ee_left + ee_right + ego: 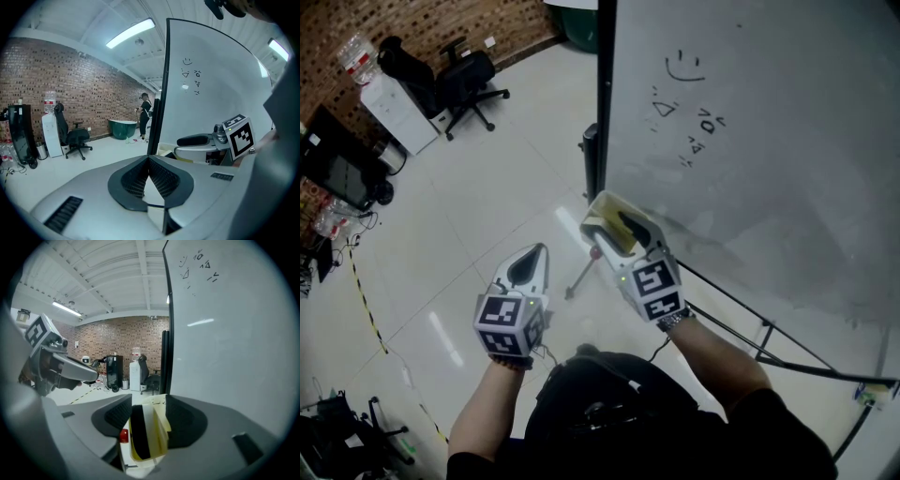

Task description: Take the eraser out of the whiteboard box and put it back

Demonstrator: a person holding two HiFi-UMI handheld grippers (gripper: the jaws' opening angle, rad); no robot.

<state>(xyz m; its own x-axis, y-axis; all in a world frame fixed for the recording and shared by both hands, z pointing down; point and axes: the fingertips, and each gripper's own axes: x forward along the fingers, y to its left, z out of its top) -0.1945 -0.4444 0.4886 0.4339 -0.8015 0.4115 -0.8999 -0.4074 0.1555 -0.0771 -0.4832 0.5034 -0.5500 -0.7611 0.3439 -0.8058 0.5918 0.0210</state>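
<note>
— Pale floor tiles (487, 187) run back to a brick wall (441, 28), and a whiteboard (769, 141) on a stand rises just ahead of both grippers. Where is the eraser?
— Between the jaws of the right gripper (149, 401). The eraser (138, 432) stands on edge, black felt toward the left jaw, yellow back toward the right one.
— Is it gripped?
— It does not look so. The jaws stand wide, and the eraser sits down in the whiteboard box (124, 451) beneath them, leaning a little, beside a red cap (123, 435).
— And the box?
— Directly under that gripper's tips, near the board's left edge, close to the dark frame post (602, 112).
— What of the other one?
— The left gripper (149, 160) has its jaws pressed together with nothing in them. It hangs to the left of the right gripper, apart from it, over the floor, pointing much the same way.
— Anything else?
— Small doodles (684, 66) high on the board, above the right gripper, and an office chair (469, 80) far beyond the left one, by the wall.
</note>
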